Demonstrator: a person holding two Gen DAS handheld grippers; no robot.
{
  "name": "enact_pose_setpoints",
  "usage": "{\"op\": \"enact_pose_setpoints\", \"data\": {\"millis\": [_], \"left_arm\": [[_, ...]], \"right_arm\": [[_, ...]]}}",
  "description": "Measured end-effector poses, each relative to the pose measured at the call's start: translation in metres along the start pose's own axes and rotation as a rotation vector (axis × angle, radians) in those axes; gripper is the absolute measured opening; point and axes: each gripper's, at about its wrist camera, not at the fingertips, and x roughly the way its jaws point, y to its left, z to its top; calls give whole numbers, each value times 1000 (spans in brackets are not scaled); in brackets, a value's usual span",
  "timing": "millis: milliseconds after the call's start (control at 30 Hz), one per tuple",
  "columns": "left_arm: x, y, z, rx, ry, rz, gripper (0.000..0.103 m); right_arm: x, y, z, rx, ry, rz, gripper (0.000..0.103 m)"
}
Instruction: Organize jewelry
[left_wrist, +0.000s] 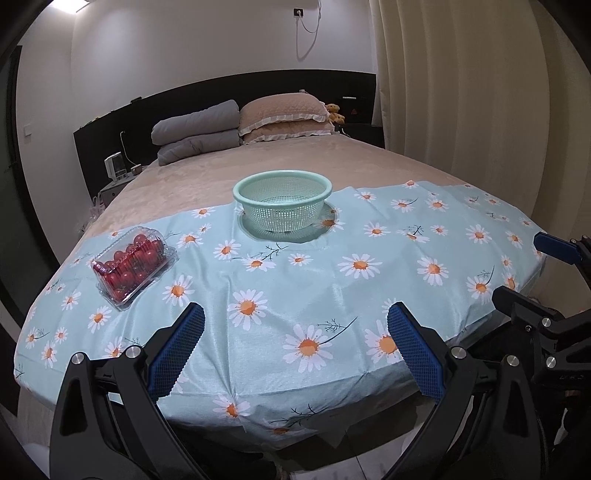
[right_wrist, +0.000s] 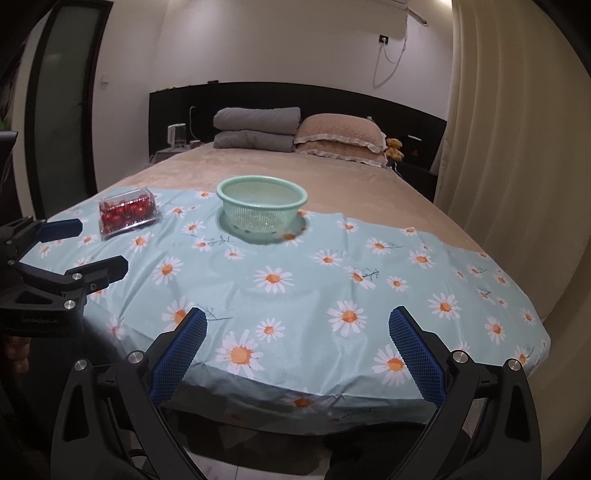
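Both grippers, left (left_wrist: 295, 319) and right (right_wrist: 298, 325), fingers wide apart, empty, above the daisy cloth's (left_wrist: 317, 288) near edge.

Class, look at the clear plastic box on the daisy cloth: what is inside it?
The clear plastic box holds small red round fruits, likely cherry tomatoes, packed in layers under its closed lid. The ones beneath and the box floor are hidden.

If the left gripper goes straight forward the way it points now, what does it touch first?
Probably the flowered cloth on the bed. The left gripper is open and holds nothing. Further along the same line stands the green basket; depth is hard to judge here.
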Motion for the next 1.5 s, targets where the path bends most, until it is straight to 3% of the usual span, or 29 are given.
{"op": "enact_pose_setpoints", "data": {"millis": [800,1500], "left_arm": [[-3,-6,-7,17,13,-63,97],[-12,-12,-12,36,24,-64,97]], "right_arm": [[-6,1,-9,-18,15,11,95],[-18,-2,-15,-8,22,8,95]]}}
